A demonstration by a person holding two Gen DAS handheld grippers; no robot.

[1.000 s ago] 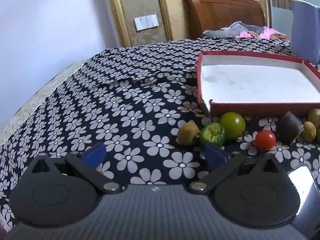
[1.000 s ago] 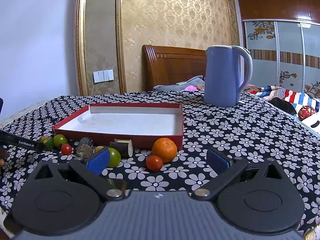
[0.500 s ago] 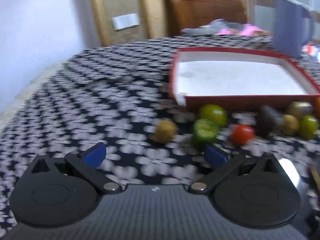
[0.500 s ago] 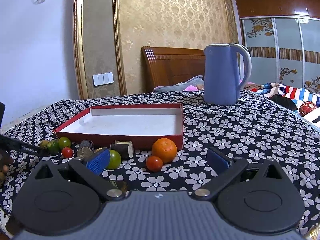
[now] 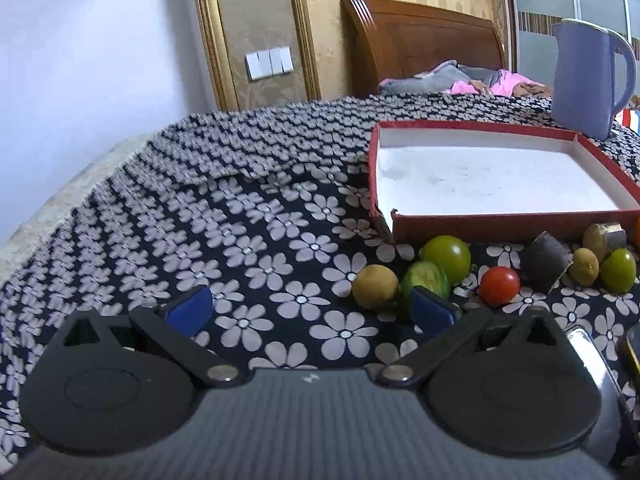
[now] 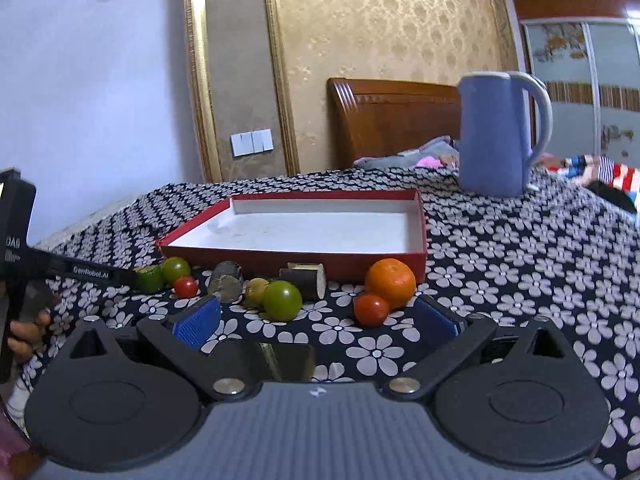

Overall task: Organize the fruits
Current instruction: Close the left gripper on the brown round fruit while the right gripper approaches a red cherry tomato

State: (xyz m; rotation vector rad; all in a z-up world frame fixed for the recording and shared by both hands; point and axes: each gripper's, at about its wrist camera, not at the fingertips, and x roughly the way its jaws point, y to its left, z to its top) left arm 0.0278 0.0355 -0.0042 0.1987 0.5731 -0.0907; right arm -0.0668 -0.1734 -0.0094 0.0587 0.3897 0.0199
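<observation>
A red box [image 5: 512, 222] with a white, bare inside [image 6: 304, 232] lies on the flowered cloth. Fruits lie in a row along its near wall: a brown-yellow fruit [image 5: 375, 287], a cut green piece [image 5: 425, 280], a green tomato [image 5: 447, 255], a red tomato [image 5: 499, 286], dark cane pieces [image 5: 544, 260]. The right wrist view adds an orange [image 6: 390, 283], a red tomato [image 6: 371, 309] and a green tomato [image 6: 282, 301]. My left gripper [image 5: 310, 312] is open, its right finger by the cut green piece. My right gripper [image 6: 316, 320] is open, empty, just short of the row.
A blue kettle [image 6: 494, 136] stands behind the box at the right. A wooden headboard [image 6: 392, 120] and clothes lie beyond. The left gripper's body and the hand holding it [image 6: 24, 272] show at the left of the right wrist view. The cloth's left edge drops off.
My left gripper has swung right and forward toward the left end of the fruit row. My right gripper has come slightly closer to the fruits. No fruit has moved.
</observation>
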